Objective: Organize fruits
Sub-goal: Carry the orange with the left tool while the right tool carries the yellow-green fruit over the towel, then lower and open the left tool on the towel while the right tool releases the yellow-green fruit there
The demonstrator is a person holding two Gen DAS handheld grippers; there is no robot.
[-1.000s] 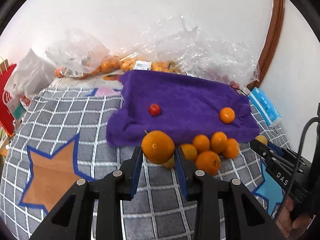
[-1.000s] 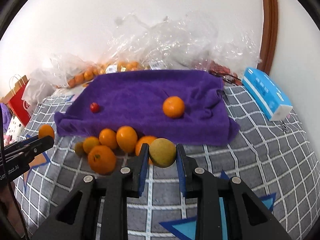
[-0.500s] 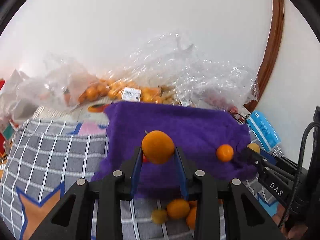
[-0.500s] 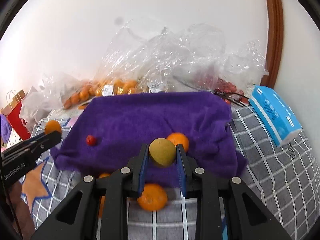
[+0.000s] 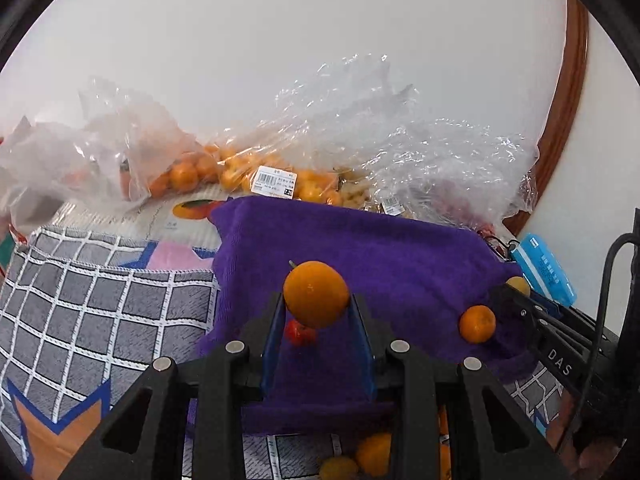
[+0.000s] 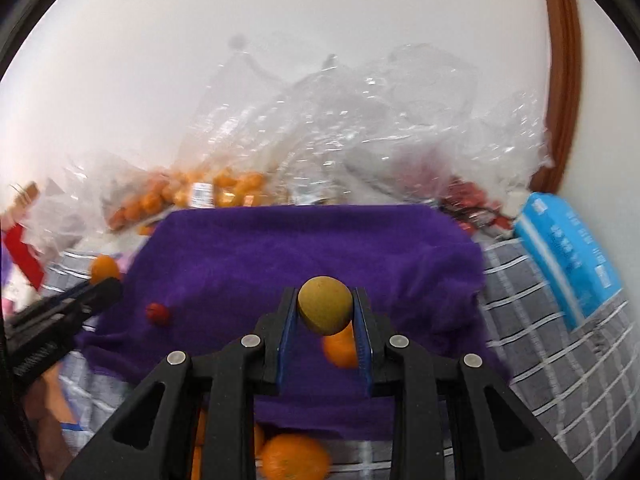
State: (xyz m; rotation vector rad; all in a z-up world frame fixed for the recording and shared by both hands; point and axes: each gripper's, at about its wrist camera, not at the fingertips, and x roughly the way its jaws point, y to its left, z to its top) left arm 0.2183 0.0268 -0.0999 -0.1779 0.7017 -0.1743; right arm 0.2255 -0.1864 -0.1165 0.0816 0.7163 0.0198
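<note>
My left gripper is shut on an orange, held above the purple towel. Under it on the towel lies a small red fruit; a small orange rests toward the towel's right end. My right gripper is shut on a yellow-green fruit over the same towel, with the small orange just below it and the red fruit to the left. Several loose oranges lie on the checked cloth at the towel's near edge. Each gripper shows in the other's view.
Clear plastic bags of oranges pile against the wall behind the towel. A blue packet lies at the right on the grey checked cloth. A brown curved frame runs up the wall. A red bag sits far left.
Both grippers carried their fruit forward from the pile of loose oranges to above the purple towel. The loose oranges dropped toward the bottom edge of both views.
</note>
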